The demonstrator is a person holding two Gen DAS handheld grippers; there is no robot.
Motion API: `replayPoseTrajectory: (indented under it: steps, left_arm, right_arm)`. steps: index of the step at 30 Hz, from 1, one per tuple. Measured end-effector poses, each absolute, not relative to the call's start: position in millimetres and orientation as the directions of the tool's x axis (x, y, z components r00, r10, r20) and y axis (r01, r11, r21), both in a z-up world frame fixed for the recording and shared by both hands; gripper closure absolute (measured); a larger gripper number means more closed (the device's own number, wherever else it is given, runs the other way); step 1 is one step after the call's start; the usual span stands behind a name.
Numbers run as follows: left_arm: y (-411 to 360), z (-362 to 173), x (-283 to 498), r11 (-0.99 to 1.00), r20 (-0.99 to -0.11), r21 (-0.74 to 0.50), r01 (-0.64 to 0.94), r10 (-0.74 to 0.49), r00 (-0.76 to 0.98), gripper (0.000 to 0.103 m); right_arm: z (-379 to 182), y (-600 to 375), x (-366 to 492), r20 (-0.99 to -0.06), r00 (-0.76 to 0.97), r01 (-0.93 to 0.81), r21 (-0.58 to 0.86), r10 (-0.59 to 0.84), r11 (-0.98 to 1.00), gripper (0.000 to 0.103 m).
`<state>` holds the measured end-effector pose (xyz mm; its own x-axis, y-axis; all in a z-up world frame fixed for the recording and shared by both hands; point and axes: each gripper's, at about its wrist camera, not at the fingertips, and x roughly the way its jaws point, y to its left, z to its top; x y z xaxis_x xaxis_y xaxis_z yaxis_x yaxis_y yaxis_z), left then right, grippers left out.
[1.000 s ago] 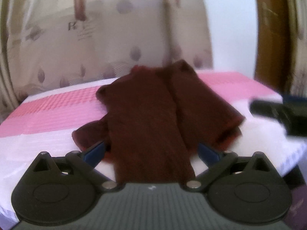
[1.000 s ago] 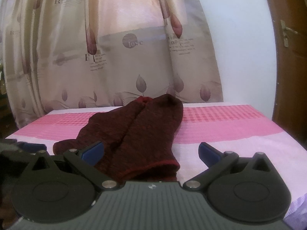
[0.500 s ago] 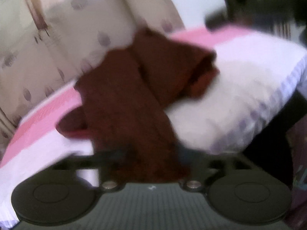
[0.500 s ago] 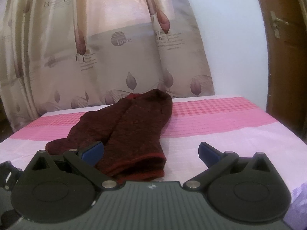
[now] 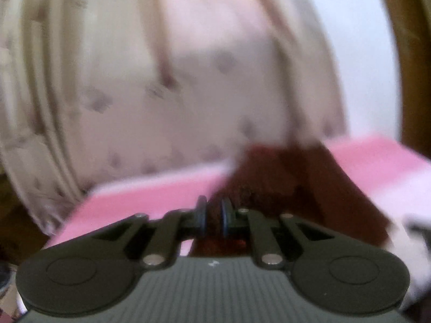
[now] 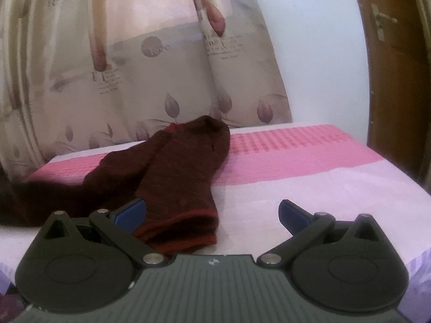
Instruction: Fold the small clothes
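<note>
A pair of dark maroon socks (image 6: 183,172) lies side by side on a pink and white cloth-covered table (image 6: 309,177). The right sock's red-edged cuff (image 6: 186,231) lies near my right gripper (image 6: 211,212), which is open and empty just in front of it. In the blurred left wrist view my left gripper (image 5: 214,216) is shut on the near end of the left maroon sock (image 5: 296,185) and holds it up off the table. That lifted sock shows as a dark blur at the left edge of the right wrist view (image 6: 32,204).
A beige curtain with leaf prints (image 6: 134,67) hangs behind the table. A white wall (image 6: 317,53) and a brown wooden door (image 6: 390,67) stand at the right. The table's right edge (image 6: 414,193) drops off near the door.
My left gripper has closed on the left sock's near end and lifted it, swinging left. My right gripper stays open and has moved closer to the right sock's cuff.
</note>
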<state>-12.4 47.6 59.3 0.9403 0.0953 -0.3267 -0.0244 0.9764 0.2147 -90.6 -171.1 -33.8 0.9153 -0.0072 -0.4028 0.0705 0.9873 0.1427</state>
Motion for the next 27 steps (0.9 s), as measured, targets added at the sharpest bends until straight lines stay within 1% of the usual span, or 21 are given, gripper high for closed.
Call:
replayPoseTrajectory:
  steps: [4,5,7,10,13,14,16,17,19,21,22,23,24,25,26,27]
  left_arm:
    - [97.2,117.0,38.1,0.964,-0.243,0.186,-0.19,0.233,0.942,0.092]
    - [108.2,128.0,52.4,0.953,-0.219,0.19,-0.236,0.275,0.936,0.094]
    - [130.1,146.7,87.4,0.921,-0.175,0.215,-0.325,0.364,0.915,0.094]
    - [165.9,163.6,146.2,0.885,-0.178,0.208,-0.417,0.454,0.873,0.094]
    - [199.4,165.5,199.2,0.839,-0.18,0.218,-0.498,0.536,0.825,0.094]
    - [211.1,164.1,210.4,0.847,-0.2,0.193,-0.495,0.528,0.825,0.094]
    - [227.3,160.4,217.5,0.88,-0.272,0.14,-0.454,0.475,0.837,0.094]
    - [229.3,153.7,215.6,0.911,-0.299,0.117,-0.394,0.411,0.861,0.094]
    - [225.5,135.5,194.9,0.966,-0.297,0.092,-0.242,0.259,0.919,0.093]
    - [216.6,110.6,178.8,0.989,-0.334,0.119,-0.092,0.127,0.934,0.083]
    - [213.1,95.9,170.9,0.99,-0.364,0.135,-0.032,0.08,0.928,0.062]
    - [209.6,82.8,164.1,0.988,-0.391,0.155,0.009,0.053,0.919,0.03]
    - [208.2,68.1,158.1,0.982,-0.422,0.179,0.058,0.023,0.906,0.016]
    - [208.3,51.7,153.4,0.973,-0.456,0.189,0.131,-0.031,0.889,0.007]
    - [207.4,37.6,149.1,0.96,-0.494,0.197,0.197,-0.076,0.866,0.007]
    - [207.6,22.5,146.9,0.953,-0.536,0.205,0.224,-0.082,0.84,0.007]
  right_arm:
    - [-32.9,-175.4,-81.2,-0.409,0.912,0.085,0.133,-0.023,0.987,0.0]
    - [-32.3,-175.8,-79.1,-0.411,0.911,0.088,0.13,-0.028,0.988,0.0]
    - [-31.2,-177.8,-72.4,-0.415,0.909,0.094,0.12,-0.036,0.988,0.0]
    - [-29.4,-183.9,-58.6,-0.427,0.903,0.108,0.108,-0.052,0.988,0.0]
    - [-30.3,-187.9,-45.9,-0.44,0.895,0.127,0.095,-0.073,0.987,0.0]
    - [-30.9,-188.9,-40.7,-0.446,0.891,0.136,0.088,-0.083,0.987,0.0]
    - [-33.1,-190.5,-32.9,-0.457,0.885,0.147,0.085,-0.093,0.986,0.0]
    - [-34.0,-191.4,-29.7,-0.464,0.881,0.151,0.086,-0.095,0.985,0.0]
    - [-33.7,-191.7,-26.6,-0.464,0.881,0.15,0.089,-0.092,0.985,0.0]
    - [-34.6,-189.9,-25.5,-0.455,0.886,0.143,0.079,-0.092,0.987,0.0]
    - [-36.0,-189.2,-24.5,-0.454,0.886,0.139,0.076,-0.09,0.987,0.0]
    - [-38.0,-188.0,-22.6,-0.461,0.884,0.131,0.074,-0.083,0.989,0.0]
    - [-39.2,-187.3,-20.5,-0.471,0.879,0.123,0.072,-0.075,0.99,0.0]
    - [-39.5,-185.9,-17.9,-0.482,0.873,0.116,0.069,-0.069,0.991,0.0]
    - [-40.3,-183.4,-16.9,-0.488,0.87,0.108,0.064,-0.063,0.992,0.0]
    - [-40.4,-180.9,-17.7,-0.488,0.871,0.099,0.059,-0.058,0.993,0.0]
